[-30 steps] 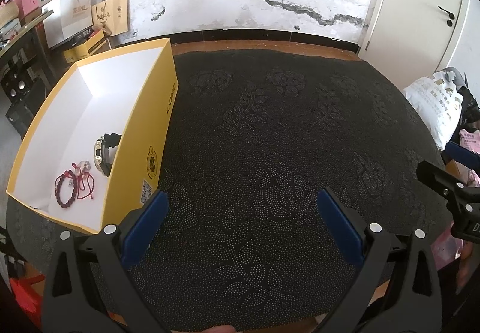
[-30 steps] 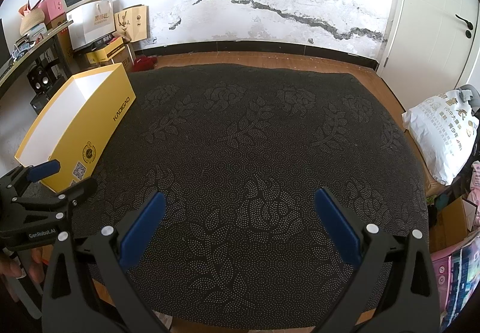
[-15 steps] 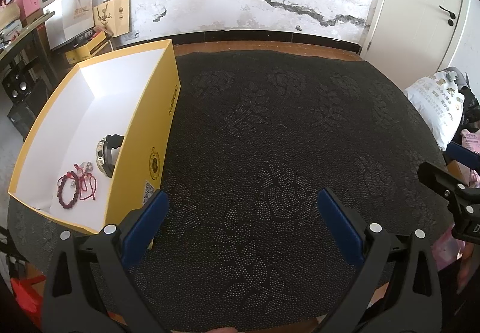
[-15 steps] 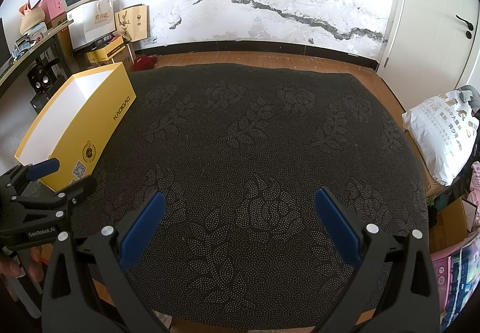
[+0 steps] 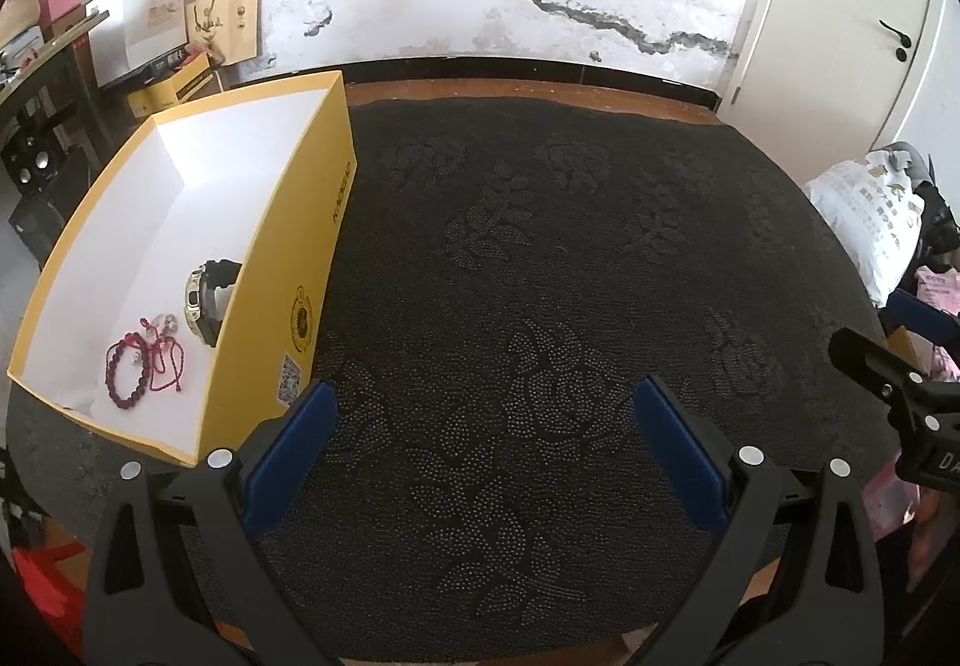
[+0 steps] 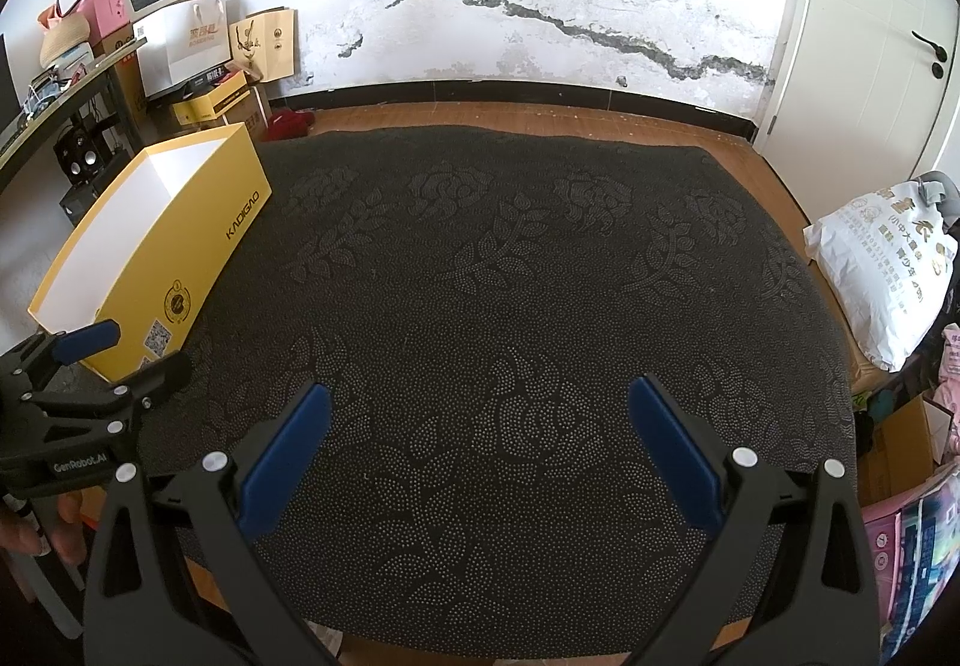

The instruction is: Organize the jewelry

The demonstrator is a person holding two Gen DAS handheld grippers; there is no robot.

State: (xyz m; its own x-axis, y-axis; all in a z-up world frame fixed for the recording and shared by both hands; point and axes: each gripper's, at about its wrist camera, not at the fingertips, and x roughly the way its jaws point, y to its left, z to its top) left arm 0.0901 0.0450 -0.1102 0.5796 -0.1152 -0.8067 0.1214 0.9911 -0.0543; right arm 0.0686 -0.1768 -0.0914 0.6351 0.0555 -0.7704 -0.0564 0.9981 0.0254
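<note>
The task looks nearly finished: a watch (image 5: pixel 207 300), bead bracelet (image 5: pixel 123 373) and red cord (image 5: pixel 165 360) lie inside the yellow box (image 5: pixel 312 222) at the table's (image 5: pixel 540 306) left edge (no jewelry shows on the cloth). The left gripper (image 5: pixel 483 447) and right gripper (image 6: pixel 480 444) hover with fingers apart, empty.

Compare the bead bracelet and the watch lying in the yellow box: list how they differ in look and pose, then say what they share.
1. The bead bracelet is dark red; the watch is black with a pale face.
2. The bracelet lies flat as an open ring of beads; the watch stands on its edge, strap curled.
3. The bracelet sits nearer the box's near end; the watch rests against the right-hand wall.

Shared: both lie inside the yellow box, and neither gripper touches them.
</note>
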